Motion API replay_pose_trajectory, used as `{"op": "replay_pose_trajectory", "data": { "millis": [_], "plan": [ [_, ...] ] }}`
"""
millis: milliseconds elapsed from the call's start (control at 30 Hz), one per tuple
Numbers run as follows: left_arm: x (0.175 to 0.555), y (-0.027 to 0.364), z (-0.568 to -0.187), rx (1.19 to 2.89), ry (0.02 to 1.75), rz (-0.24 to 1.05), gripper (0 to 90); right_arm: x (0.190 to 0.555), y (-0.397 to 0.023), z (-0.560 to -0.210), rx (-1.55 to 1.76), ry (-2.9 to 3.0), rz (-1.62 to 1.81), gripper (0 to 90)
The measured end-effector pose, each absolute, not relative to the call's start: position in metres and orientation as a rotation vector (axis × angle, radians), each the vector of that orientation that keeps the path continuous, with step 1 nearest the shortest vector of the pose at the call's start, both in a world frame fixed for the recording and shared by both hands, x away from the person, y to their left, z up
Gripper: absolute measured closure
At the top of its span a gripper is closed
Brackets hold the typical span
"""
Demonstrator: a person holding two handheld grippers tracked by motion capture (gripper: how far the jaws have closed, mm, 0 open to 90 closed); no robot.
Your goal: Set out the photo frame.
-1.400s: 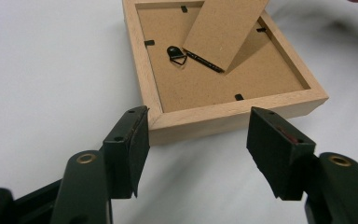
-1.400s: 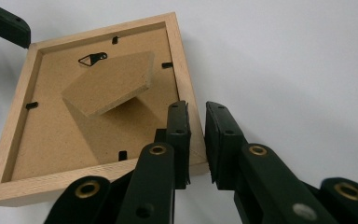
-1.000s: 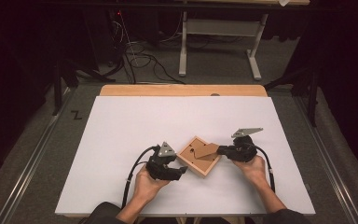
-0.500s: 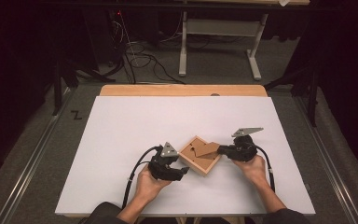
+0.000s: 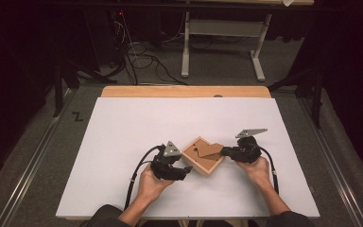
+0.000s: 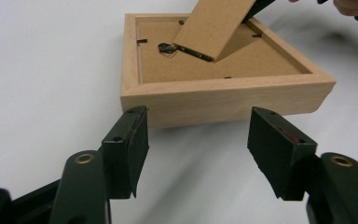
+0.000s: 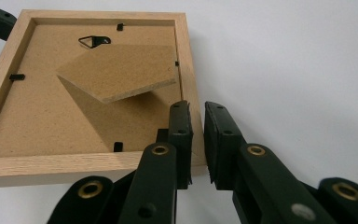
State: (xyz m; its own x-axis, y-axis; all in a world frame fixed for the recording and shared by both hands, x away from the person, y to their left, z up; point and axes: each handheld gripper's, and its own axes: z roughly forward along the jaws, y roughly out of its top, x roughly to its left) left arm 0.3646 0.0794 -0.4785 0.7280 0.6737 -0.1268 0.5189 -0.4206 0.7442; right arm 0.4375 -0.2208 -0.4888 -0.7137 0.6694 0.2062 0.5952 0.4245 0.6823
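Observation:
A light wooden picture frame (image 5: 199, 163) lies face down on the white table (image 5: 123, 123), turned like a diamond. Its brown back board carries a stand flap (image 5: 211, 150) that is propped up at an angle. In the right gripper view my right gripper (image 7: 198, 140) is shut on the frame's rim (image 7: 189, 70) near a corner, one jaw inside and one outside. It reaches in from the frame's right (image 5: 224, 152). My left gripper (image 6: 198, 140) stands open just short of the frame's near side (image 6: 223, 95), not touching it. It lies at the frame's lower left (image 5: 187, 169).
A wooden strip (image 5: 184, 91) runs along the table's far edge. Beyond it stand a metal table leg frame (image 5: 222, 47) and loose cables (image 5: 142, 61) on the dark floor. A small metal hanger (image 7: 95, 41) and black clips sit on the frame's back.

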Motion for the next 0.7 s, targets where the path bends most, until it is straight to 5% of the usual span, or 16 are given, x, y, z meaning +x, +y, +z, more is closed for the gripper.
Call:
{"op": "replay_pose_trajectory", "data": {
  "millis": [700],
  "plan": [
    [0.384,0.077,-0.493,2.235,0.942,0.307,36.0,0.438,-0.221,-0.489,1.148,2.566,1.174,82.5]
  ]
}}
